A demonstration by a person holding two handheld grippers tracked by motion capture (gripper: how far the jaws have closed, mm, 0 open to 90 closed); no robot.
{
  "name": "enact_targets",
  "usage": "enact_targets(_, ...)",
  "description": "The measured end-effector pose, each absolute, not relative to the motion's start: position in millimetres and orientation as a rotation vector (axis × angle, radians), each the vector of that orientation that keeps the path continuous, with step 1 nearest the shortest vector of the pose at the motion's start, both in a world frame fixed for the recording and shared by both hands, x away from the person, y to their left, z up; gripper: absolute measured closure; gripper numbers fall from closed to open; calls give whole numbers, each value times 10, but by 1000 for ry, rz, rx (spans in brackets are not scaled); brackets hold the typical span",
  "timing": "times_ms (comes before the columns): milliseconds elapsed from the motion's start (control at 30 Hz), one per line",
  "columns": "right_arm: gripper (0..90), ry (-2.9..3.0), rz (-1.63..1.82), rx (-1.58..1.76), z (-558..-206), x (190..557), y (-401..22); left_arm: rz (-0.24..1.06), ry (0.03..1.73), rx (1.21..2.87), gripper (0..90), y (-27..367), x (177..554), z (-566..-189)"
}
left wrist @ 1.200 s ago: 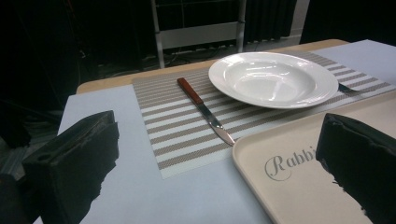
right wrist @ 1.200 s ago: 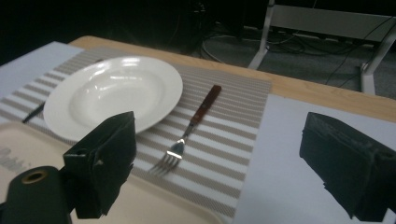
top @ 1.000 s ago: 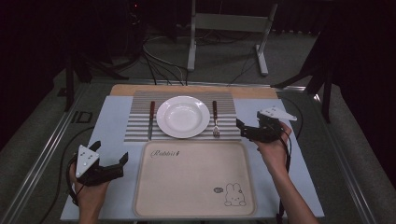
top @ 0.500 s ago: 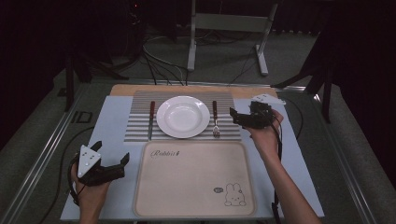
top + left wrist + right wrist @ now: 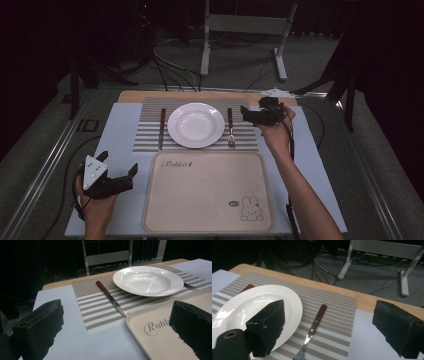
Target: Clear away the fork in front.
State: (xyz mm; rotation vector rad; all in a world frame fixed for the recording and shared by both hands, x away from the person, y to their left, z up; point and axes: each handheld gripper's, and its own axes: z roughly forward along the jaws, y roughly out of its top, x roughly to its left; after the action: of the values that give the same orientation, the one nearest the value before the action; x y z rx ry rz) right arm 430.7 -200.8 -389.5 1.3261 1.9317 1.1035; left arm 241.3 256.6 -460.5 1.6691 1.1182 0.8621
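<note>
My right tongs [image 5: 250,114] hang above the right edge of the striped mat [image 5: 150,137], with the jaws wide apart and nothing between them. In the right gripper view the fork [image 5: 312,332] lies between the two jaws, a little lower, so I judge that the fork is what I reach for. It lies on the mat just to the right of the white plate [image 5: 196,124], the brown handle pointing away from me and the tines toward the tray [image 5: 209,192]. Fork and plate are close, but I cannot tell if they touch.

To do this step well, I think I should come down on the wooden handle, not on the thin metal neck, because the handle is thicker and less slippery. My jaws should stand across the handle, one on each side, so I may need to turn my wrist a little. The jaw on the plate side hangs over the rim, so I must bring it down between the rim and the fork without hitting the plate. The fork lies flat, so the tips must go nearly to the mat before closing.

My left tongs [image 5: 127,176] rest low on the surface [image 5: 120,125] beside the left edge of the tray, also open and empty. The knife [image 5: 111,299] lies left of the plate, untouched.
</note>
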Motion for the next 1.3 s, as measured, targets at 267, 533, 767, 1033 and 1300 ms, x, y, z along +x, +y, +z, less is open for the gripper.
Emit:
enact_targets(267,110,1948,1053,1347,-4017,4464,-1968,873,1130,1658,0,2594,2412,-4609)
enact_targets(533,110,1961,1033,1380,-4142,4575,-1917,870,1130,1660,0,2591,2415,-4614)
enact_targets(767,110,1978,990,1403,-4283,4666,-1869,873,1129,1657,0,2595,2416,-4614)
enact_targets(1033,110,1992,988,1419,-4415,4742,-1791,874,1127,1654,1,2597,2416,-4612)
enact_targets(1300,110,2008,982,1440,-4584,4814,-1700,870,1126,1649,0,2598,2414,-4613)
